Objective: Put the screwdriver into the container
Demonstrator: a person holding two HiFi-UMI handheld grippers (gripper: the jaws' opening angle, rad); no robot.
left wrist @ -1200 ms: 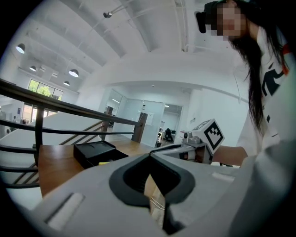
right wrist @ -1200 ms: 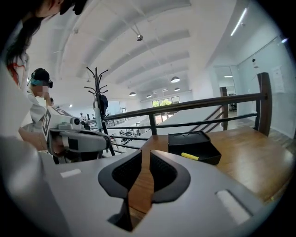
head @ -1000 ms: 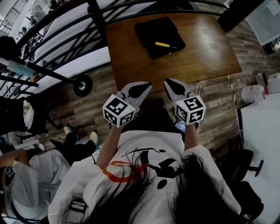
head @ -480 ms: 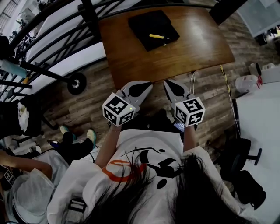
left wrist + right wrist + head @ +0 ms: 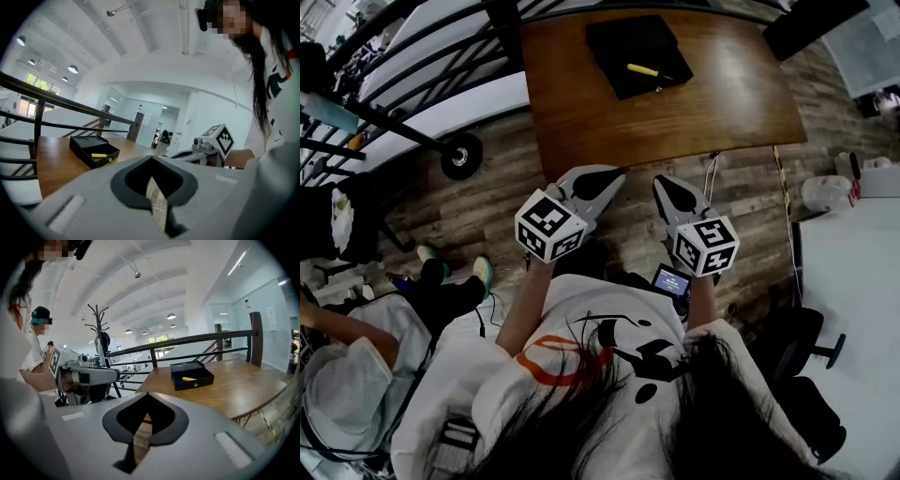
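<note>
A black open container (image 5: 617, 45) sits at the far side of a brown wooden table (image 5: 741, 94). Inside it lies a yellow-handled screwdriver (image 5: 643, 70), which also shows as a yellow bar (image 5: 99, 155) in the left gripper view and as a yellow bar (image 5: 189, 378) in the right gripper view. My left gripper (image 5: 619, 172) and right gripper (image 5: 658, 178) hover side by side over the floor at the table's near edge, well short of the container. Both are shut, with nothing between their jaws.
A black metal railing (image 5: 422, 56) runs along the table's left side. A person in a white cap (image 5: 342, 394) is at the lower left. A white desk (image 5: 853, 281) and a black office chair (image 5: 797, 337) stand at the right. A small screen (image 5: 672, 279) hangs at my waist.
Both grippers have edged forward towards the table's near edge. The screwdriver has stayed in the container.
</note>
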